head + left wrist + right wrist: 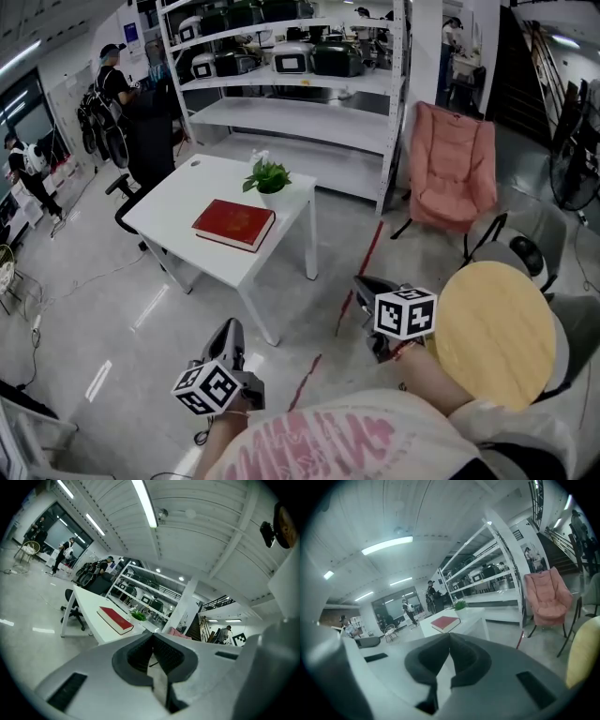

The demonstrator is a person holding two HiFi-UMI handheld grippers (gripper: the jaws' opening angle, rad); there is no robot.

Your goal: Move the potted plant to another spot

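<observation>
A small potted plant [269,178] with green leaves in a white pot stands near the far edge of a white table [178,197], next to a red book [234,223]. Both grippers are well short of the table, over the floor. My left gripper [232,330] is low at the left, its jaws shut and empty. My right gripper [362,284] is further right, also shut and empty. In the left gripper view the plant [138,616] and the book [115,619] show above the closed jaws [153,635]. The right gripper view shows the plant [460,605] beyond its closed jaws [450,634].
A pink folding chair [453,169] stands at the right, and a round wooden table [492,333] is close by my right arm. White shelving [300,103] lines the back. A black office chair [127,202] sits left of the table. Red tape [361,272] marks the floor. People stand far left.
</observation>
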